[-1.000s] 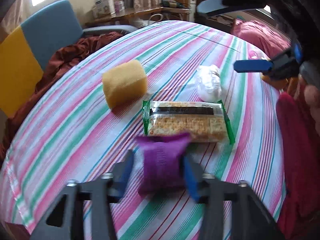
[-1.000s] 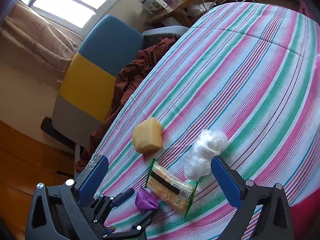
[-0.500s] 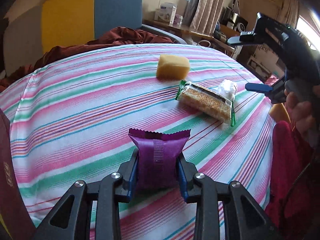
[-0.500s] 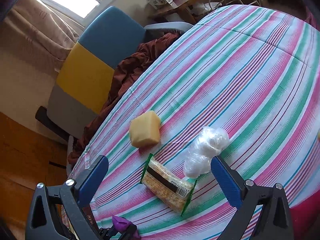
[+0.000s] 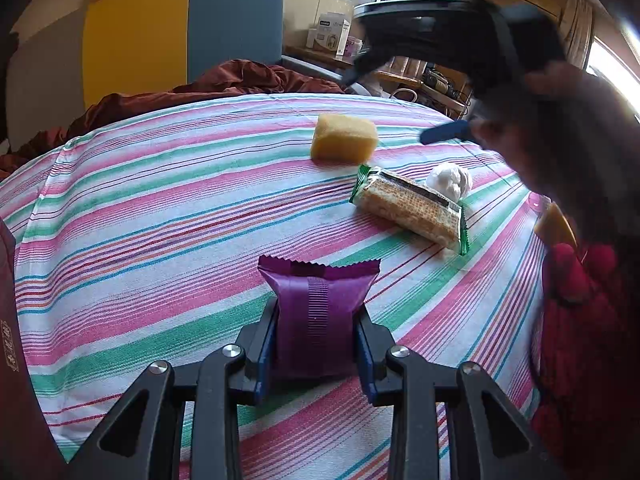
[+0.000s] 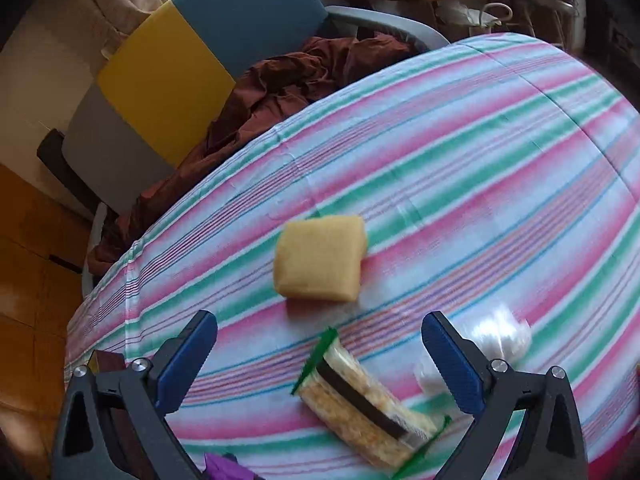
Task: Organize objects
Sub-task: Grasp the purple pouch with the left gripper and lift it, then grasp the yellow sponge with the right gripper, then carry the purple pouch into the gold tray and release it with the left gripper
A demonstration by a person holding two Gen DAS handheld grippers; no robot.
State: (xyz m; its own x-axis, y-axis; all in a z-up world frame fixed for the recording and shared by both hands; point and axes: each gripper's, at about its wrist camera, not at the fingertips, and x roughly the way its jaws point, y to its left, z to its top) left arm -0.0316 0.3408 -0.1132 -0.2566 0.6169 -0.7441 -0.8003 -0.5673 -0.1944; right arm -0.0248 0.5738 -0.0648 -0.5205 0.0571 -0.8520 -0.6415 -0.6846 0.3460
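My left gripper (image 5: 316, 344) is shut on a purple snack packet (image 5: 318, 304), held upright just above the striped tablecloth (image 5: 160, 220). Further right lie a green-edged cracker pack (image 5: 412, 208), a yellow sponge (image 5: 344, 138) and a crumpled clear plastic bag (image 5: 450, 180). My right gripper (image 6: 320, 360) stands open above the cloth, its jaws wide on either side of the cracker pack (image 6: 368, 412), not touching it. The sponge (image 6: 320, 258) sits just beyond its fingertips and the plastic bag (image 6: 500, 340) lies by the right finger. In the left wrist view the right gripper (image 5: 448, 132) hovers blurred over the sponge.
A dark red box edge (image 5: 12, 360) stands at the near left. A chair with yellow and blue back (image 5: 180, 36) holds a rust-brown cloth (image 5: 240, 80) beyond the table. A red sleeve (image 5: 580, 320) and an orange object (image 5: 554, 222) are at the right edge.
The left gripper closed on the purple packet and carried it left, away from the cracker pack. The right gripper swung over toward the cracker pack and sponge, still open.
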